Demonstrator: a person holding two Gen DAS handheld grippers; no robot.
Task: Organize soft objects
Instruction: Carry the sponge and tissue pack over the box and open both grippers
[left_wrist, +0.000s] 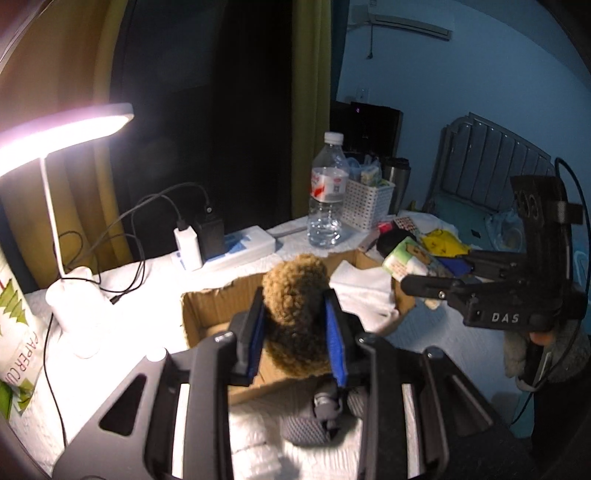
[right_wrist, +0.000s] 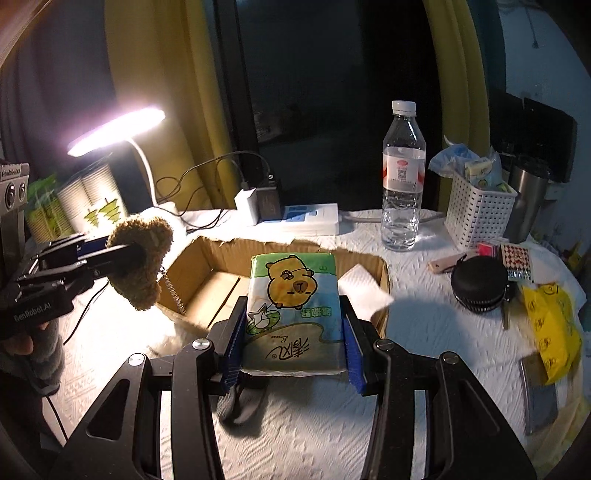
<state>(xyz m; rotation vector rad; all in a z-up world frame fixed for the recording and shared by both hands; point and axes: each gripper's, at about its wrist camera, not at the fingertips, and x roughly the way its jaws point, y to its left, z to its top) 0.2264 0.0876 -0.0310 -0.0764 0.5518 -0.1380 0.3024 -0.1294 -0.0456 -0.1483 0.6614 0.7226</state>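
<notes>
Holding the plush (left_wrist: 293, 314) between its jaws, the left gripper (left_wrist: 295, 332) hangs over the near half of the box (left_wrist: 207, 314). We judge the step to be dropping it in, so we should lower until the plush sits below the rim before letting go, or it may roll off the torn edge. White paper (left_wrist: 364, 291) already lies in the box's far corner. Nearest us outside the box lies a grey mesh object (left_wrist: 306, 428). Beyond the box stand a bottle (left_wrist: 327, 195) and a basket (left_wrist: 367, 203).

From the right wrist, the right gripper (right_wrist: 293, 332) pinches a tissue pack (right_wrist: 293, 306) by its long sides, over the box's near wall (right_wrist: 382, 317). We would let the plush go first, since both aim at the same opening. A chain (right_wrist: 171, 291) dangles from the plush and could snag the rim. Right of the box lie a round black case (right_wrist: 478, 282) and a yellow bag (right_wrist: 552, 328); behind it, a power strip (right_wrist: 306, 218) and lamp (right_wrist: 118, 129).
</notes>
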